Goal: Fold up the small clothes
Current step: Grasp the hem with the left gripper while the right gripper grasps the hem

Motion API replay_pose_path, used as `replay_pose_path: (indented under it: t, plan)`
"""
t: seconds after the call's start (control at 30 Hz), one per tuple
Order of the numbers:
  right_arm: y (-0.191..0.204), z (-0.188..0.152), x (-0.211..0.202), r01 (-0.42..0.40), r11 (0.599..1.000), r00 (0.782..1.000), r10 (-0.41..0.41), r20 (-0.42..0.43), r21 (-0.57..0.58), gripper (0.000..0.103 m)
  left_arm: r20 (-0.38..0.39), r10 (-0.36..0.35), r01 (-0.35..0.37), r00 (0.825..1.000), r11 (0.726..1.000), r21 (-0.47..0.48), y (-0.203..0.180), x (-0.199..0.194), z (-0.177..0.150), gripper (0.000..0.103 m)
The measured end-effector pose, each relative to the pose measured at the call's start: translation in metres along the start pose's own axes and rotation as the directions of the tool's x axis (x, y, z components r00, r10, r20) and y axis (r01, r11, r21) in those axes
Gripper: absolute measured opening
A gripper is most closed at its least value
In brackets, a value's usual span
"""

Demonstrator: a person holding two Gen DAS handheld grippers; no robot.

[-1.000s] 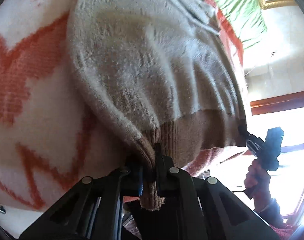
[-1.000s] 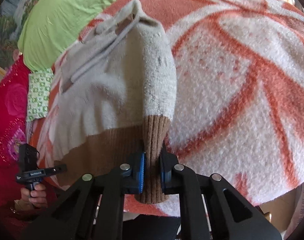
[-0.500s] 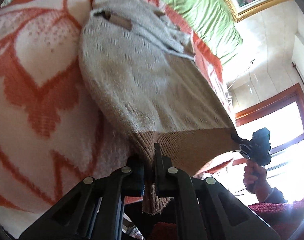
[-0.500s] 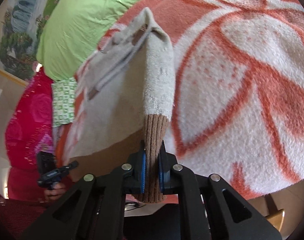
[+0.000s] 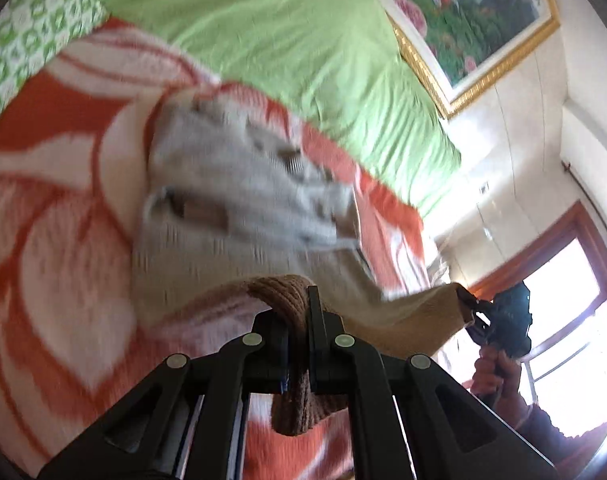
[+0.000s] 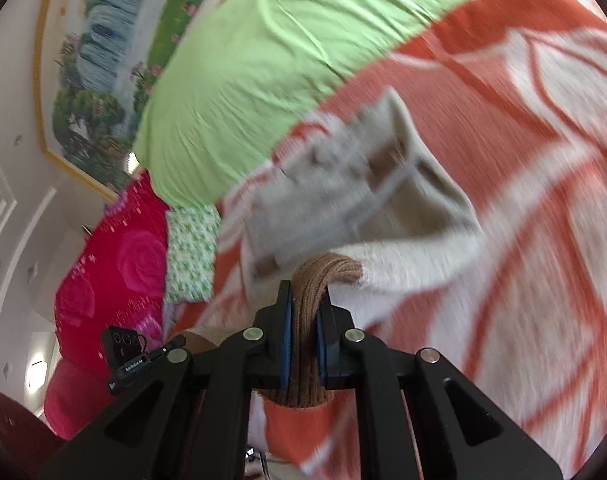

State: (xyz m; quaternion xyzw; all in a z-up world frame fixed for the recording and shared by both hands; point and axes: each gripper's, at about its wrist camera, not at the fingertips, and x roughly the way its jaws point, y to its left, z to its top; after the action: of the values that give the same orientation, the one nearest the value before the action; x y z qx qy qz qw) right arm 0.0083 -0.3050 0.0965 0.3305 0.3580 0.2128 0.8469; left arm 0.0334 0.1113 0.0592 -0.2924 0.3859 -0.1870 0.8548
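Sweater (image 5: 231,216) hem pinched by left gripper (image 5: 299,344) and right gripper (image 6: 303,344).

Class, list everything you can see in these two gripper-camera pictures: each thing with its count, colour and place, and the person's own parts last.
sweater: one, cream with a brown ribbed hem, lifted by the hem above the blanket, far end lying on it.
blanket: one, orange and white, covering the bed under the sweater.
green sheet: one, light green, beyond the blanket.
patterned pillow: one, green and white, at the blanket's edge.
pink quilt: one, magenta with roses, beside the pillow.
framed painting: one, gold frame, on the wall.
window: one, brown frame, bright.
left gripper: black, shut on the hem.
right gripper: black, shut on the hem.
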Motion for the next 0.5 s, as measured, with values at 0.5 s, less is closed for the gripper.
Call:
replay_pose_path:
  t: [0.5]
  plan:
    - [-0.020, 0.147, 0.152, 0.063, 0.997, 0.997, -0.061, 0.036, -0.037, 0.011, 0.052, 0.169, -0.167, 0.984, 0.985, -0.038, 0.033, 0.122, 0.142, 0.004]
